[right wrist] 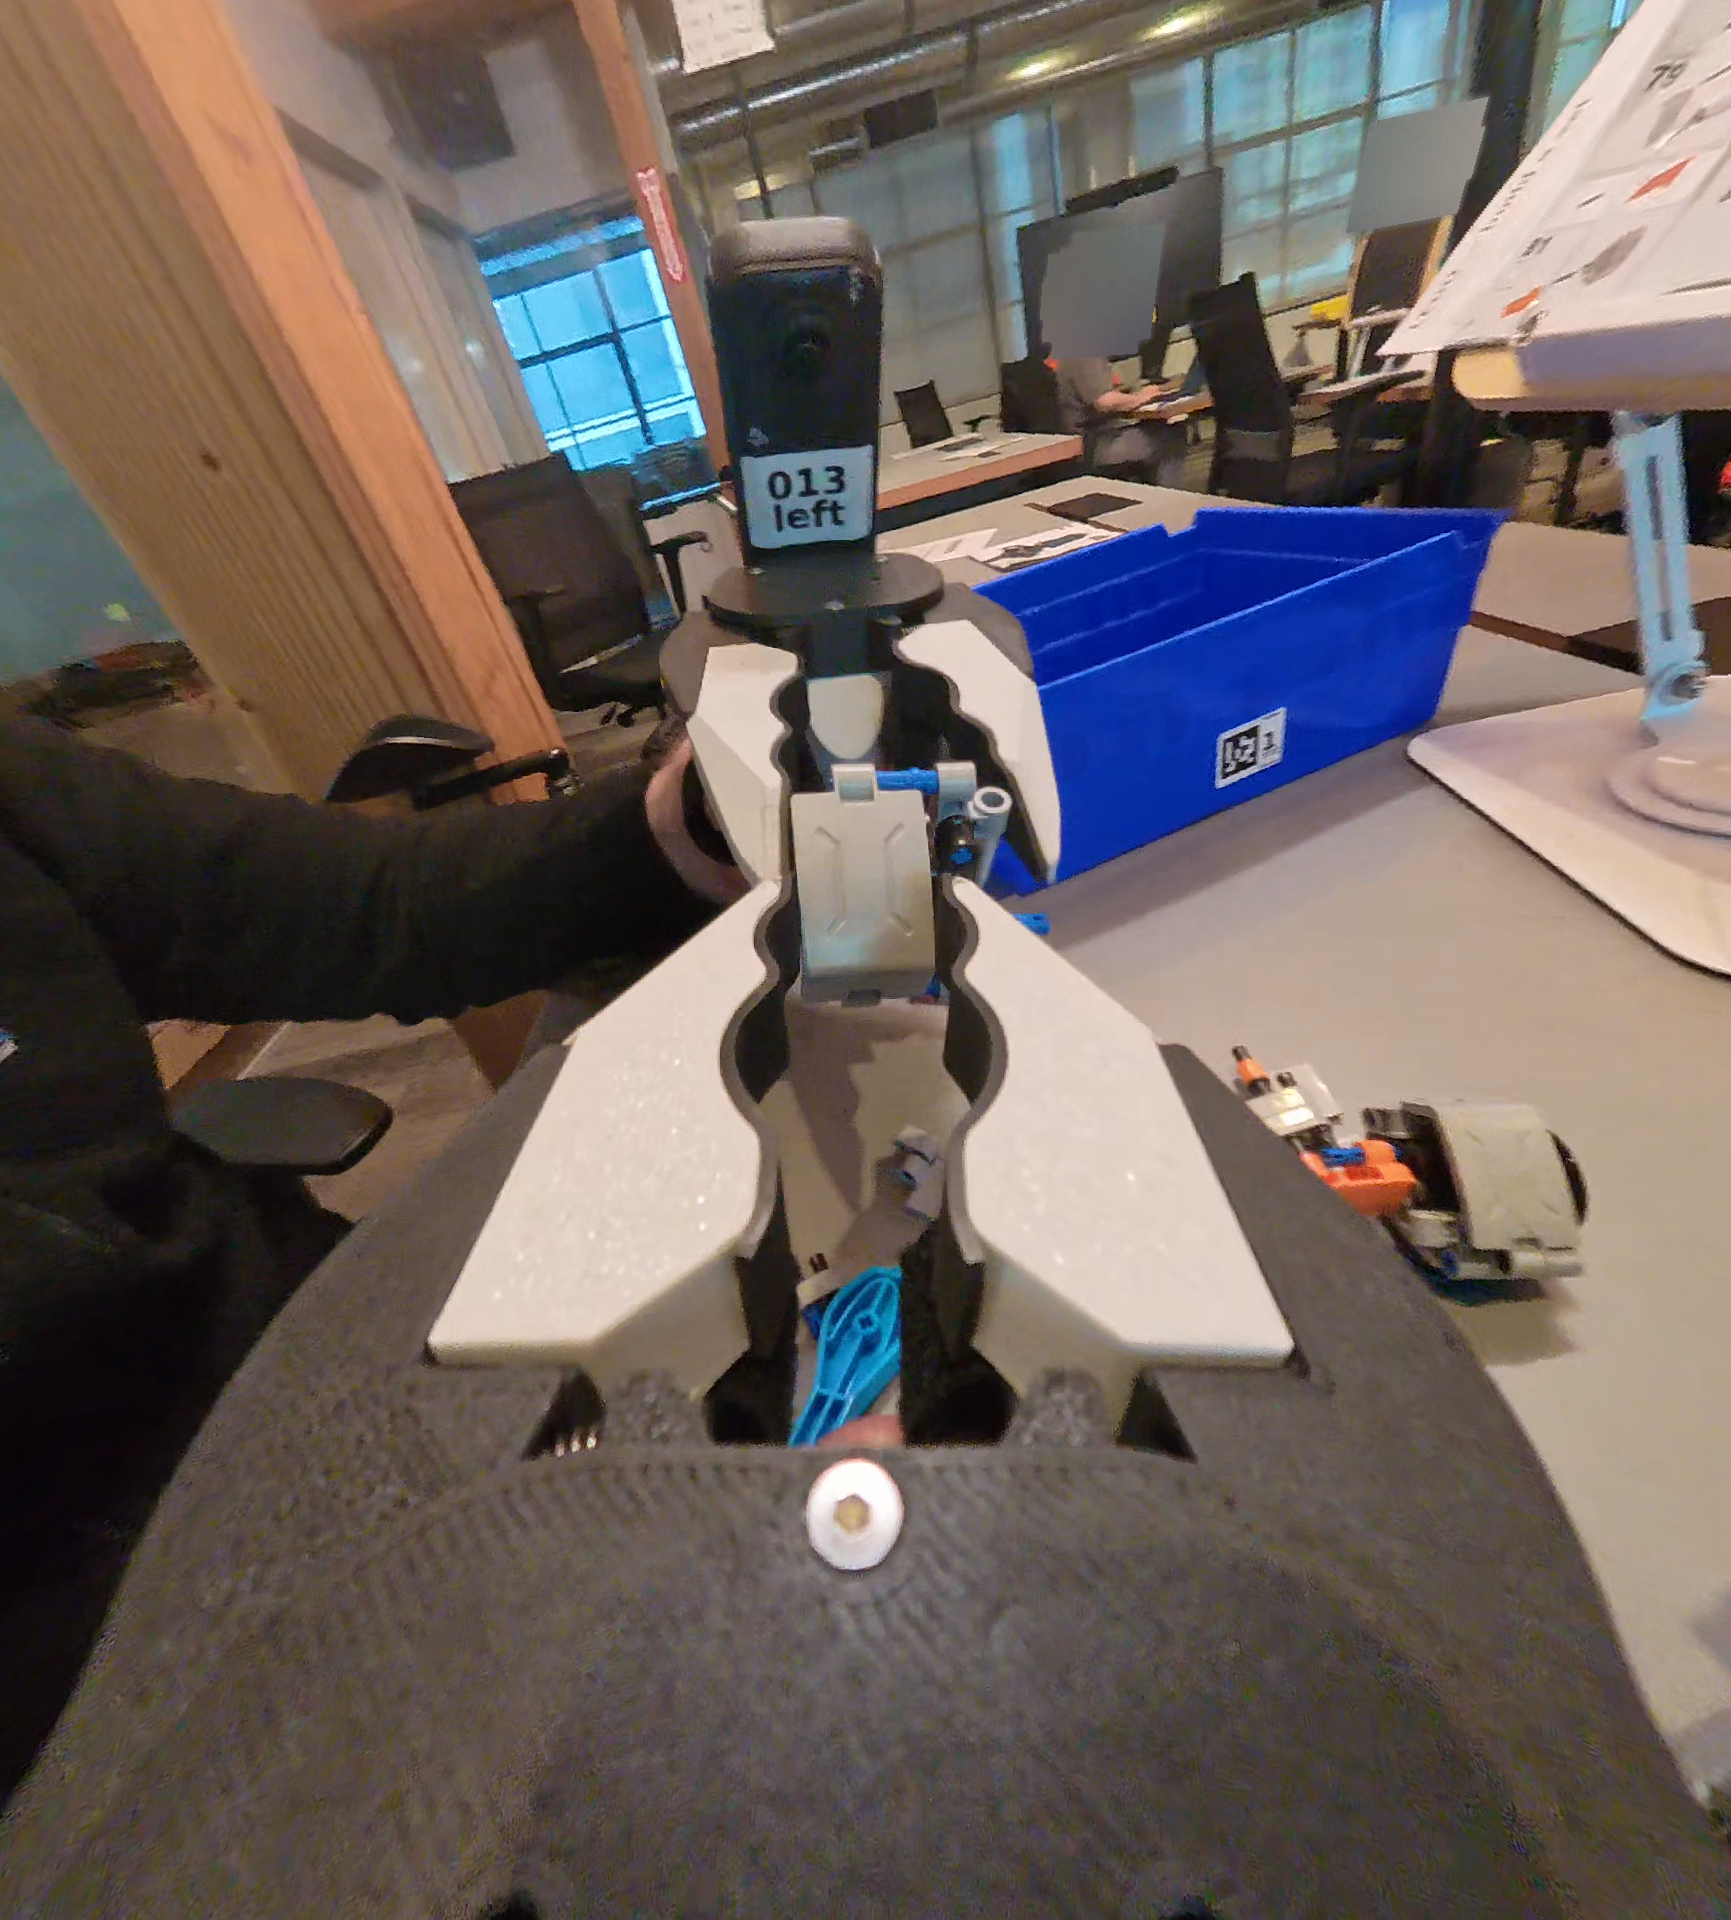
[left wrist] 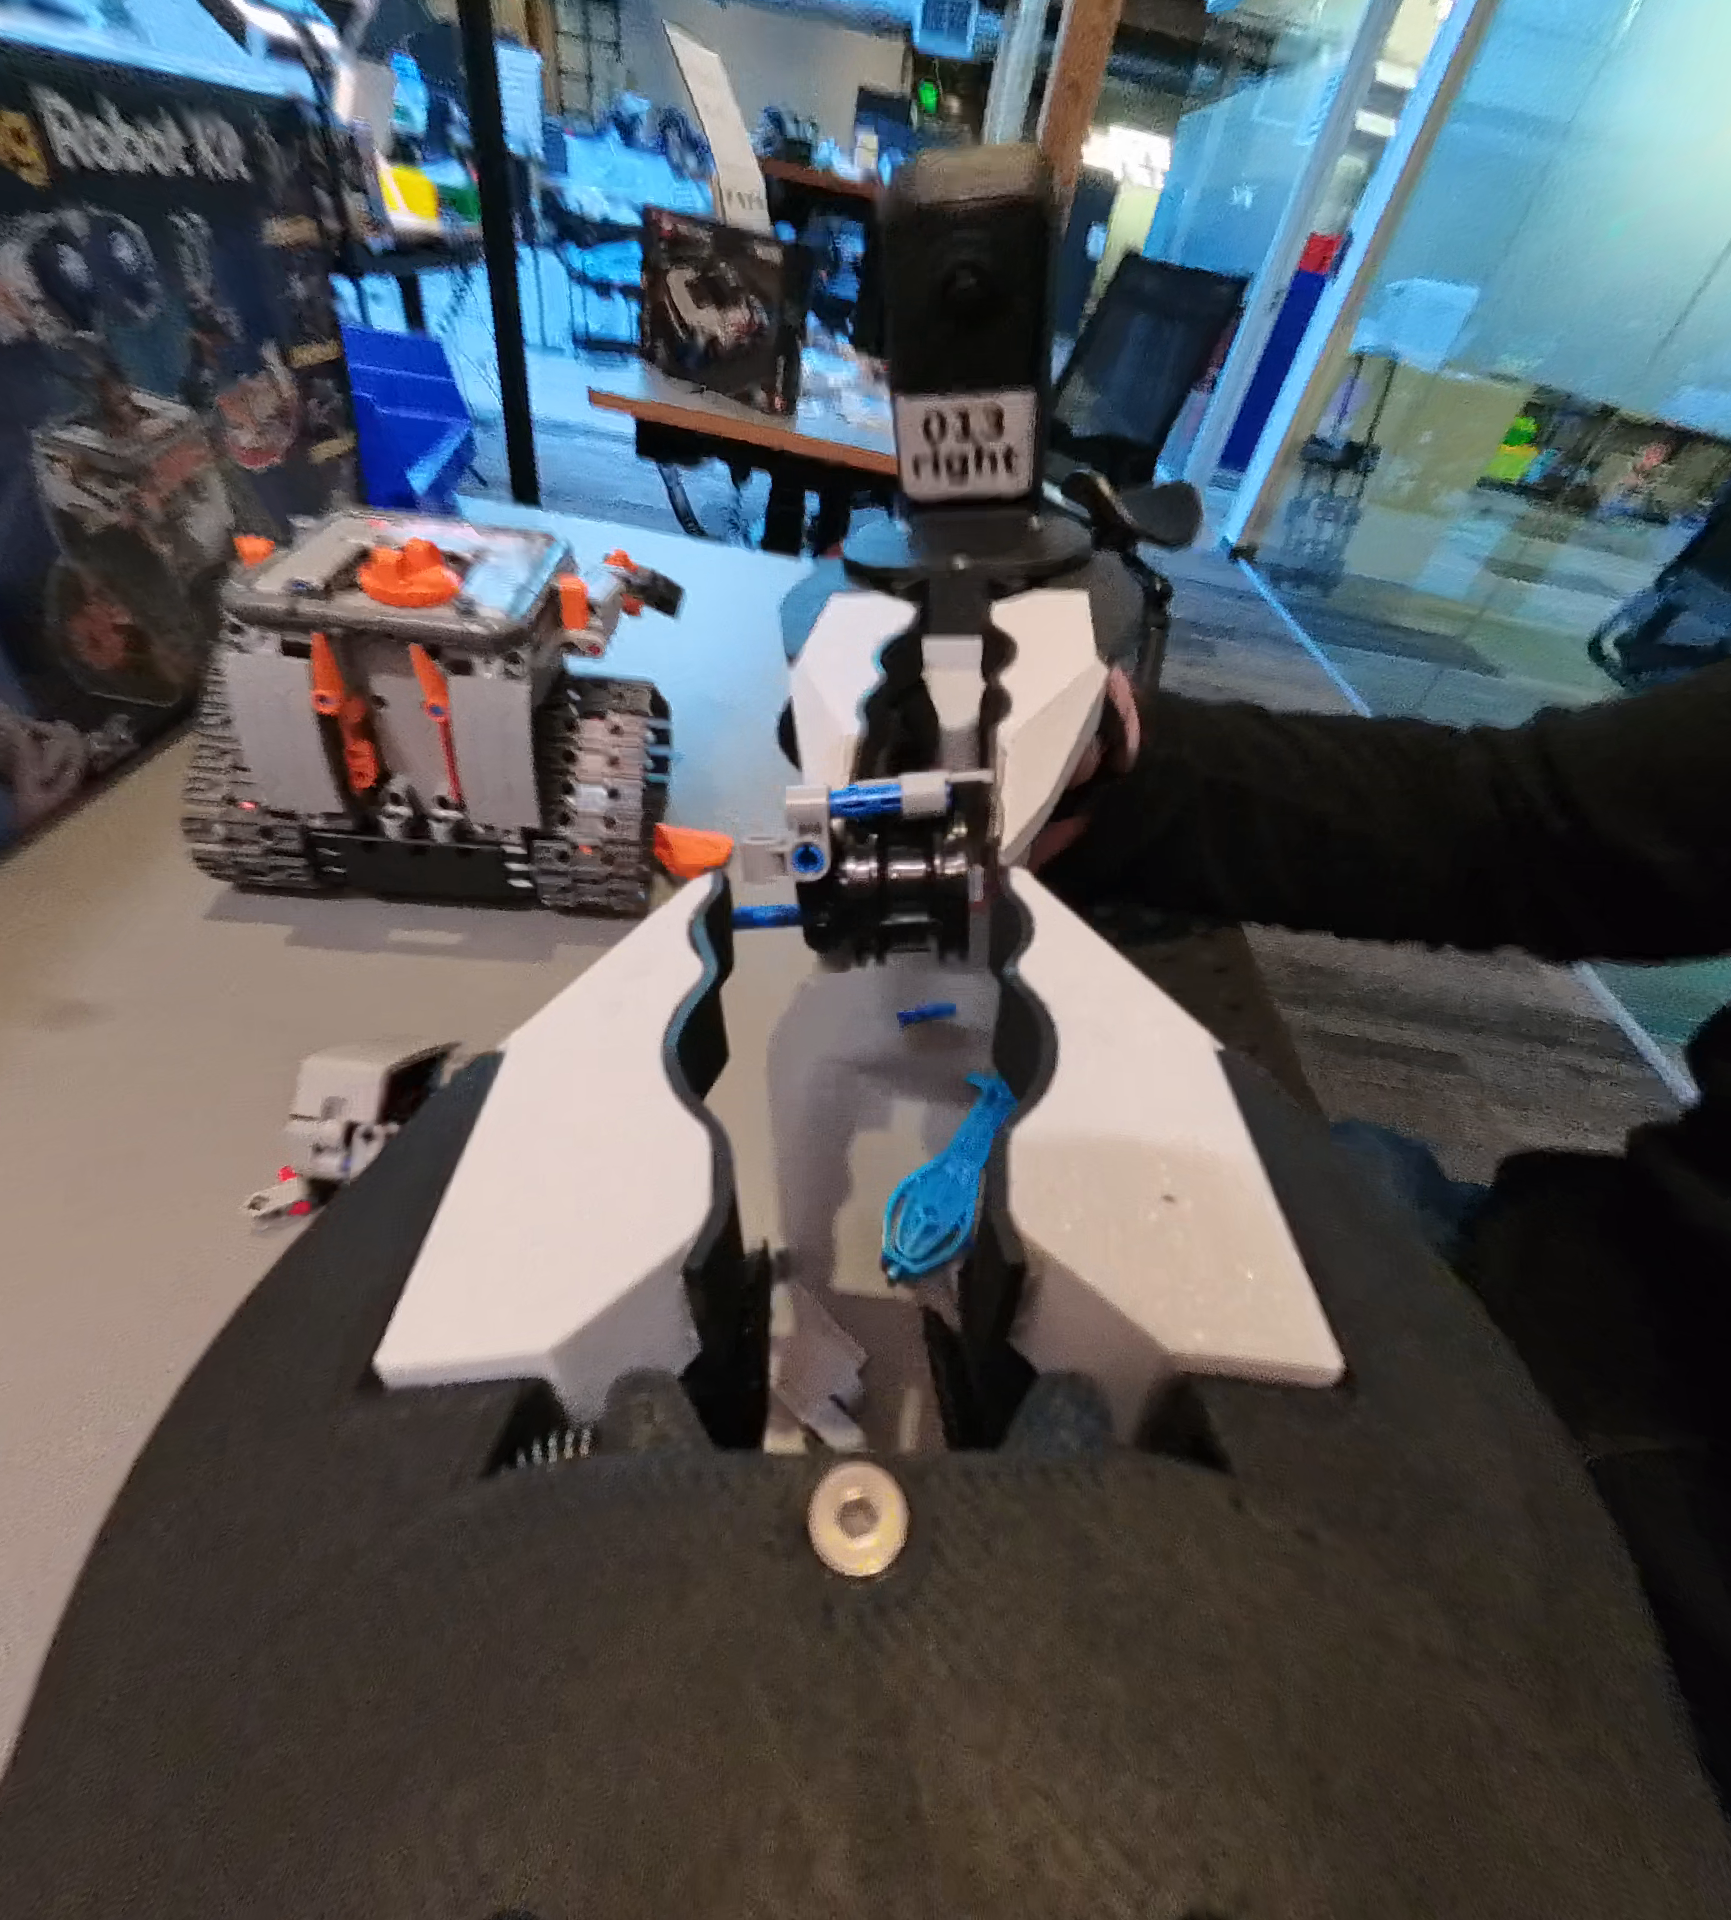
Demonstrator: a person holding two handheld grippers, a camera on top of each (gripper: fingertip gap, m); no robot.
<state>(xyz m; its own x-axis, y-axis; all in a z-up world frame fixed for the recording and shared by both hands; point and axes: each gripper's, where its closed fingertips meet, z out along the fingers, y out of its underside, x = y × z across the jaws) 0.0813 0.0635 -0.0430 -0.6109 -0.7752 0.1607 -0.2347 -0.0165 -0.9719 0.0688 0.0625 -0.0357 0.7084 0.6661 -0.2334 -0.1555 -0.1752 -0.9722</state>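
The two grippers face each other tip to tip above the grey table (right wrist: 1360, 987), both closed on one small brick assembly (right wrist: 859, 899) held between them. The left gripper (left wrist: 866, 914) clamps the end showing a black wheel and blue pins. The right gripper (right wrist: 856, 935) clamps the end with the grey panel. A tracked robot model (left wrist: 425, 717) stands on the table left of the left gripper. A blue bin (right wrist: 1245, 686) sits behind the assembly. A loose sub-assembly (right wrist: 1443, 1184) lies to the right of the right gripper. A booklet on a stand (right wrist: 1661, 218) rises at far right.
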